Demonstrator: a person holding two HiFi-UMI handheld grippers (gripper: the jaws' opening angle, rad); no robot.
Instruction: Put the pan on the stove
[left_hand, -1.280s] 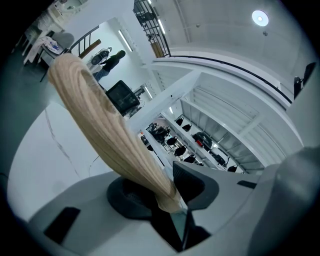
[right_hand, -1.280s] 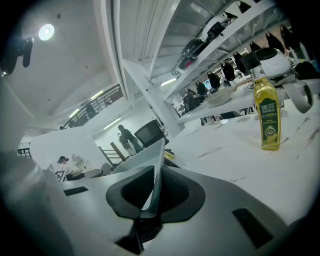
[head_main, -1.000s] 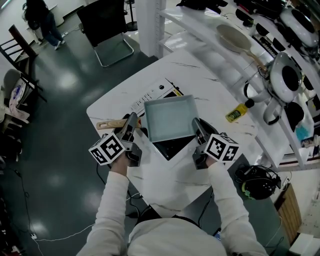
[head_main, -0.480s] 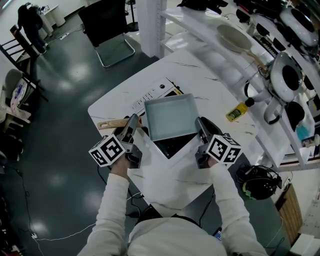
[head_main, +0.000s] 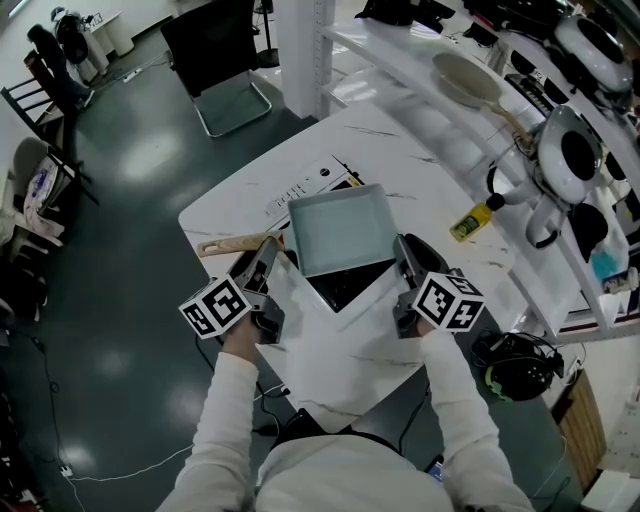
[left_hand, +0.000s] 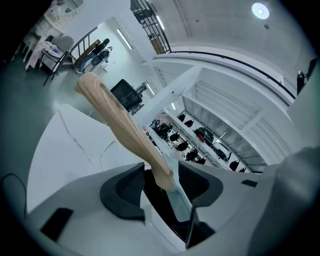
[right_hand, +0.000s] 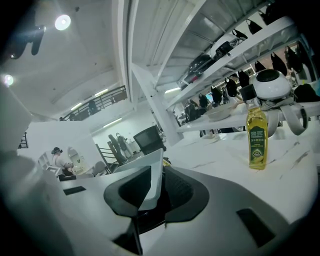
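A square pale grey-blue pan (head_main: 340, 232) sits flat on the black glass stove (head_main: 345, 290) on the white table. Its wooden handle (head_main: 232, 244) points left. My left gripper (head_main: 265, 265) is at the handle's root; in the left gripper view the handle (left_hand: 125, 130) runs between the spread pads of this gripper (left_hand: 162, 187), a thin gap on each side. My right gripper (head_main: 408, 258) is at the pan's right edge. In the right gripper view the pan's rim (right_hand: 147, 175) stands between that gripper's (right_hand: 157, 192) jaws, with a dark gap to the right pad.
A yellow oil bottle (head_main: 472, 222) stands on the table right of the pan. A white shelf (head_main: 470, 110) with bowls and appliances runs along the far right. Headphones (head_main: 515, 365) lie low beside the table, a black chair (head_main: 215, 50) behind it.
The left gripper has drawn back a little toward me along the handle, and the right gripper has edged right. The pan stays where it was on the stove.
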